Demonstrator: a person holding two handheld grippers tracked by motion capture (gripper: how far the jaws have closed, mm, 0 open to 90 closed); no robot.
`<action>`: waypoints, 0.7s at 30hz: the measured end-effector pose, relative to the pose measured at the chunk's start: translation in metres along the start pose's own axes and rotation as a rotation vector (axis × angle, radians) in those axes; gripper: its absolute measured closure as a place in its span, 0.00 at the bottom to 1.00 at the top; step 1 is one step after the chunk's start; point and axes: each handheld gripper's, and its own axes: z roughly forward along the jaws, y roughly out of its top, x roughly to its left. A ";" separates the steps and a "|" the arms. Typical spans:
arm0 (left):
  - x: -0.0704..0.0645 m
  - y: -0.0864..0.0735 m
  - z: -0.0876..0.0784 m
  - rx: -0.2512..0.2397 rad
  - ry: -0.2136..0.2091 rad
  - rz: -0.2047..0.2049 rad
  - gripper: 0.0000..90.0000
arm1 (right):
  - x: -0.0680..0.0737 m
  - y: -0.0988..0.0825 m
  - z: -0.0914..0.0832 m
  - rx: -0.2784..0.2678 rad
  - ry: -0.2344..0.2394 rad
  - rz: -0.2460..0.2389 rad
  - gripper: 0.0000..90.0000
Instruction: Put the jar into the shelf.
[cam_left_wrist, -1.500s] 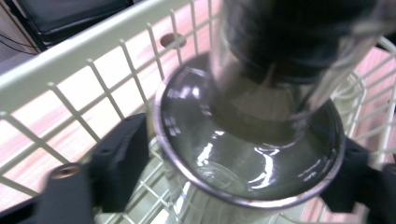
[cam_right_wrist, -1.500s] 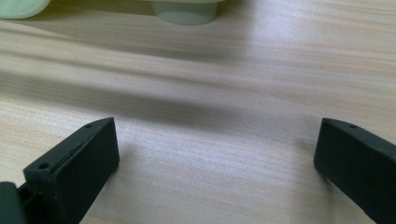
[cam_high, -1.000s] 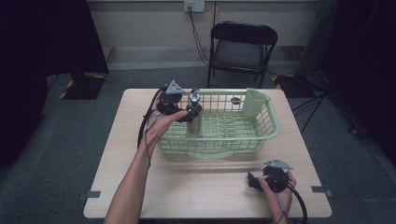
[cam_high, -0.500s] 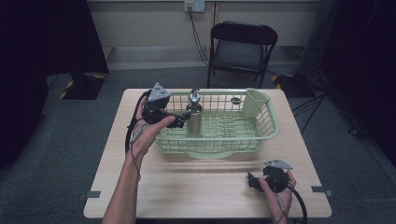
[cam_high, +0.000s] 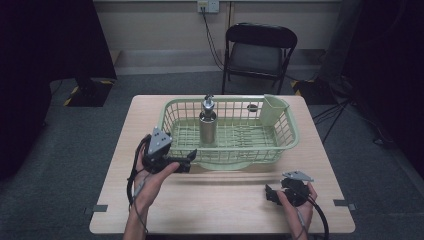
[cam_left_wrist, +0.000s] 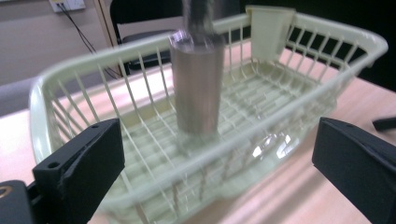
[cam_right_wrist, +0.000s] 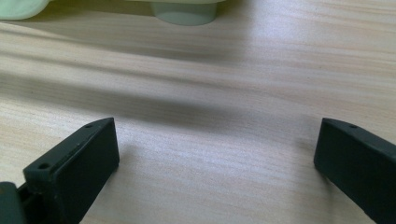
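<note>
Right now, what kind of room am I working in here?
Probably a staged recording room, not a kitchen: one bare wooden table with a green dish basket, a folding chair behind it, dark curtains at the sides, and a wall socket.

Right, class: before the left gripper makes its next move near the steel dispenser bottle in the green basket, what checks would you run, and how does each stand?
1. Left gripper open: ok, jaws wide apart.
2. Steel pump-top dispenser bottle upright: ok.
3. Bottle inside pale green plastic basket: ok.
4. Left gripper outside the basket, at its near wall: ok.
5. Right gripper open, low over the light wooden table: ok.
6. Bottle's weight or contents: cannot tell.
</note>
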 end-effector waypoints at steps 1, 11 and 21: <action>-0.001 -0.007 0.000 0.004 0.000 -0.012 0.03 | 0.000 0.000 0.000 0.000 0.000 0.000 0.00; -0.007 -0.082 0.031 0.147 0.061 -0.099 0.04 | 0.000 0.000 0.000 0.000 0.000 0.000 0.00; 0.003 -0.111 0.052 0.303 0.185 -0.143 0.04 | 0.000 0.000 0.000 -0.001 -0.001 0.001 0.00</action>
